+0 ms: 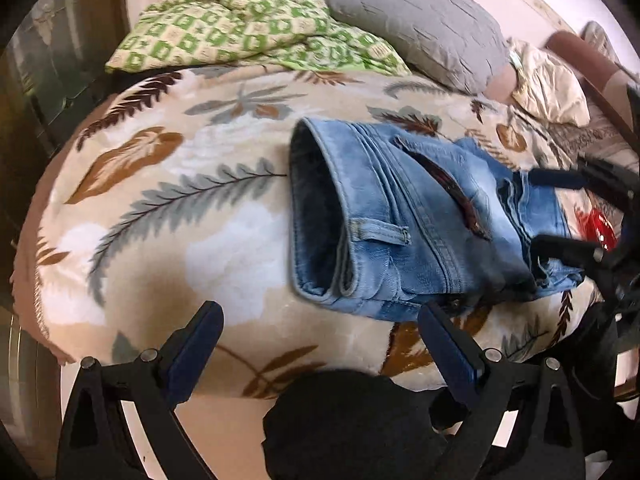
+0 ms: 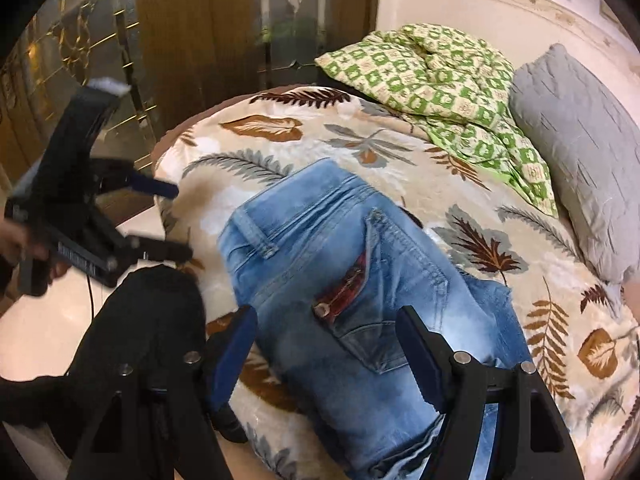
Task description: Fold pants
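Folded jeans [image 1: 420, 224] on leaf-print blanket [image 1: 160, 200]; left gripper [image 1: 320, 344] spread wide, empty, beside them; right gripper [image 2: 326, 348] parted over them, its view alone showing pocket button [image 2: 321, 310].

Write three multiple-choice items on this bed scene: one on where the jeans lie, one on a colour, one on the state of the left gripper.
1. The folded jeans lie on:
A. the leaf-print blanket
B. the grey pillow
C. the floor

2. The checked quilt beside the grey pillow is:
A. red and white
B. green and cream
C. plain blue

3. The left gripper is:
A. shut on the jeans
B. shut on the quilt
C. open, holding nothing

Answers:
1 A, leaf-print blanket shows around the denim on every visible side.
2 B, green squares on a cream ground.
3 C, its fingers stand wide apart over the blanket, nothing between them.
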`<action>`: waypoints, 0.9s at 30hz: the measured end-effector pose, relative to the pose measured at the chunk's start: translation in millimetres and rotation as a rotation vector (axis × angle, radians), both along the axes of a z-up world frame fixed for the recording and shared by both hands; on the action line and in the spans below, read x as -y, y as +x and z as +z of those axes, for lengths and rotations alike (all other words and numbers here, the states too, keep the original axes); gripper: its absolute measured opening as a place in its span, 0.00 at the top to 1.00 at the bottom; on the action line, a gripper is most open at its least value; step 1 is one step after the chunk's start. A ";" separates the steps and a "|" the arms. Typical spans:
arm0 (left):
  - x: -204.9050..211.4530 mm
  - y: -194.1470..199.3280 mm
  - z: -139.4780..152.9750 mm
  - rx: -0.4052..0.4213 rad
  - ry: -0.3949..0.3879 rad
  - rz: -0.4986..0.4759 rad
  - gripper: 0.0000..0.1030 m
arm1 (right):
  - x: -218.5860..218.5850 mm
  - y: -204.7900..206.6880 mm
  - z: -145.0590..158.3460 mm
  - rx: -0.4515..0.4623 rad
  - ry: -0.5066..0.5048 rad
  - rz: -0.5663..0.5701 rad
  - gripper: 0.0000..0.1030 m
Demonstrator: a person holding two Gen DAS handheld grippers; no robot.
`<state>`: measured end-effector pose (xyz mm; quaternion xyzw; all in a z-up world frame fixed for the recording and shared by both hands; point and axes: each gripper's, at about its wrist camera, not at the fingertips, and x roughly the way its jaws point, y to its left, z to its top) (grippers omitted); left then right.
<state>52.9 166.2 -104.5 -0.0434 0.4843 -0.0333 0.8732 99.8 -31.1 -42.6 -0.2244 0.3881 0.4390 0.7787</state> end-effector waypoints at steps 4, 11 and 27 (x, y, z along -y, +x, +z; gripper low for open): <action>4.5 17.4 -13.8 -0.028 -0.058 -0.004 0.05 | 4.4 9.6 -0.7 -0.009 -0.018 -0.035 0.27; -0.1 50.4 -53.6 -0.121 -0.212 0.097 0.05 | 18.7 12.9 -10.2 -0.035 -0.038 -0.069 0.27; -1.7 56.8 -46.7 -0.127 -0.243 0.051 0.58 | -25.0 -29.3 -105.8 0.096 -0.250 0.007 0.28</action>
